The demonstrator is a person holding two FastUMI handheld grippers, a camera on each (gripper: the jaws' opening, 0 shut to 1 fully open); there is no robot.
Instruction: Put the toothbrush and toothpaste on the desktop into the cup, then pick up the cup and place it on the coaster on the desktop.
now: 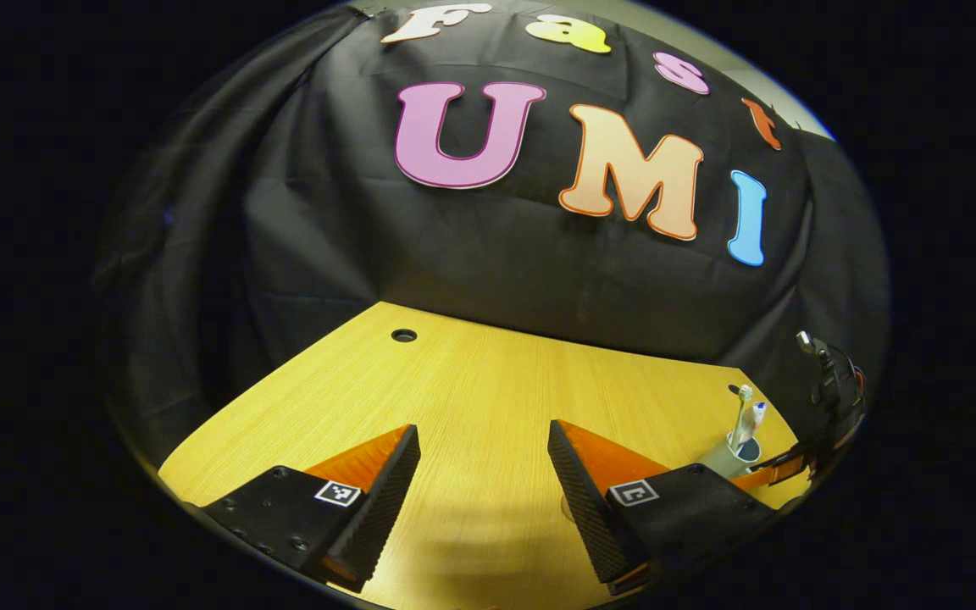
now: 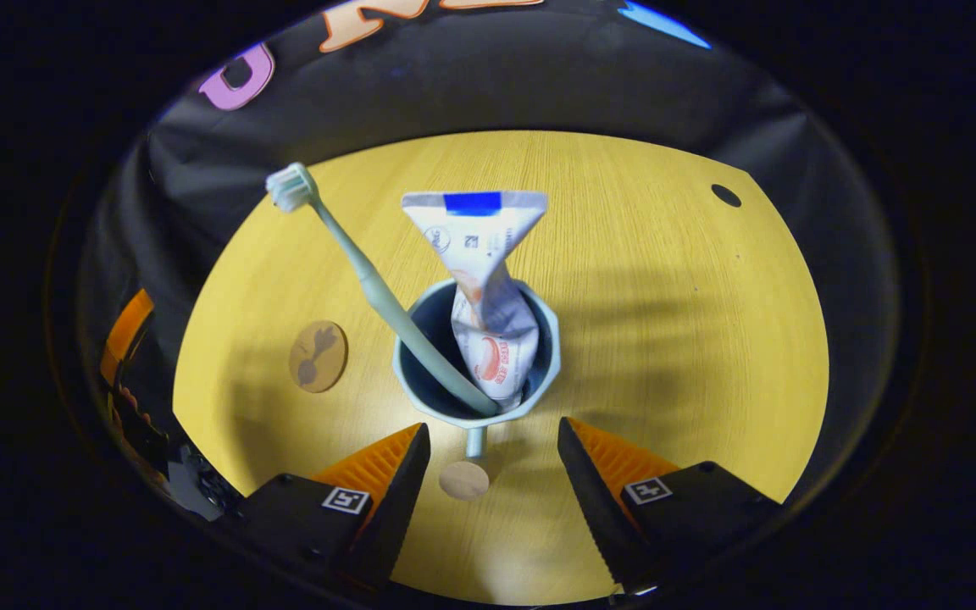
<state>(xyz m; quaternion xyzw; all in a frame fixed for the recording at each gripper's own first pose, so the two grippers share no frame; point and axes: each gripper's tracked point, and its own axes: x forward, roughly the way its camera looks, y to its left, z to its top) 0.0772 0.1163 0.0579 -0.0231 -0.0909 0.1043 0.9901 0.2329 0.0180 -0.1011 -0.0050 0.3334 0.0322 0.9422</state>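
Two items in cup (image 2: pixel 473 398) | toothbrush (image 2: pixel 369 284) | toothpaste (image 2: pixel 488 288) | upright

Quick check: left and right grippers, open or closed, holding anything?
Left gripper: open, holding nothing.
Right gripper: open, holding nothing; cup's handle sits between its fingers, ungripped.

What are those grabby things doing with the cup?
The toothbrush and toothpaste already stand in the cup on the wooden desktop. The right hand-held gripper is open, lined up on the cup's handle. A round coaster lies beside the cup. The left hand-held gripper hangs open over bare desktop.
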